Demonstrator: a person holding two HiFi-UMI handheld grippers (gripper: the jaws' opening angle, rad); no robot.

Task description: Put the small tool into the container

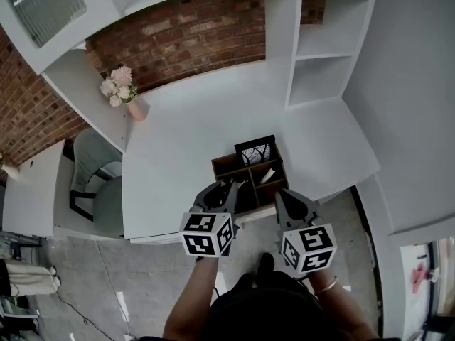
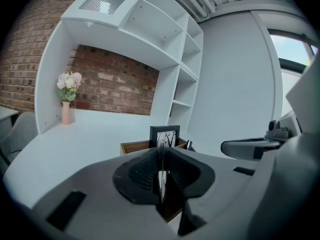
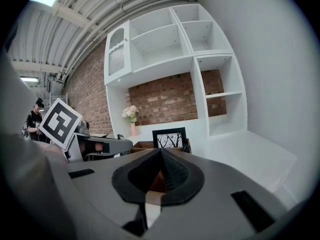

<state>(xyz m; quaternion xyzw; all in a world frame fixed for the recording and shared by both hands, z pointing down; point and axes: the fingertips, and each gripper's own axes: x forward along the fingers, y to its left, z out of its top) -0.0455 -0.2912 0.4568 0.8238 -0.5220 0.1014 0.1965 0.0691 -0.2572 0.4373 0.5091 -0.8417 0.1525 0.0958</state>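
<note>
My left gripper (image 1: 228, 188) low centre of frame, jaws pressed together on nothing, my right gripper (image 1: 280, 195) beside it, likewise closed and empty, just beyond them the wooden container (image 1: 222, 159), small tool (image 1: 267, 176) lying in its right compartment, flower vase (image 1: 136, 110) upper left.

A study-like room: white desk (image 1: 192, 141) with built-in shelves (image 1: 323, 45), brick wall (image 1: 192, 34), flower vase (image 1: 135, 109), chair (image 1: 99, 183).
</note>
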